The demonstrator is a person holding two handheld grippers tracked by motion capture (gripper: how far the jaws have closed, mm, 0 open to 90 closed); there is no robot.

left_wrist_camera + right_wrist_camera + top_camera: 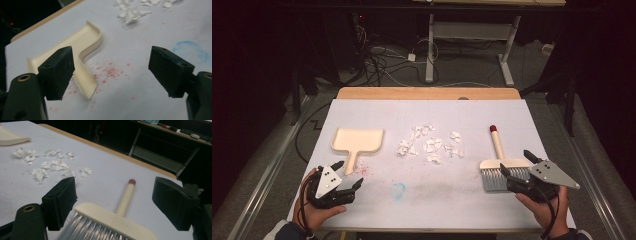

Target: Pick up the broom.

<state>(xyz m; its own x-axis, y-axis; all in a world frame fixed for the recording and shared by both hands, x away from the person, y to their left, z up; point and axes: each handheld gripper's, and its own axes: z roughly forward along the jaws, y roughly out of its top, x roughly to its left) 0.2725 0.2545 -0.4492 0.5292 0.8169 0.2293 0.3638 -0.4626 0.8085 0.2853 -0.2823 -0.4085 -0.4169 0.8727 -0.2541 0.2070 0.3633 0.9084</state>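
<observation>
**Both grippers wide open beside brush and dustpan**

Landmark: the paper scraps [430, 142] mid-table. The dustpan [358, 142] lies left of them, the brush [502, 167] right. The left gripper [348, 176] gapes empty beside the dustpan's handle. The right gripper [514, 162] gapes empty over the brush head, gripping nothing.

Dark room, grey floor [472, 70] strewn with cables [377, 60], white desk frame [472, 35] behind.

On the white table [362, 210] we see a cream dustpan [358, 141], scattered paper scraps [430, 145] and a brush [500, 167]. The left gripper [349, 175], jaws apart, lies near the dustpan's handle; the right gripper [514, 162] brackets the brush head, jaws wide.
</observation>
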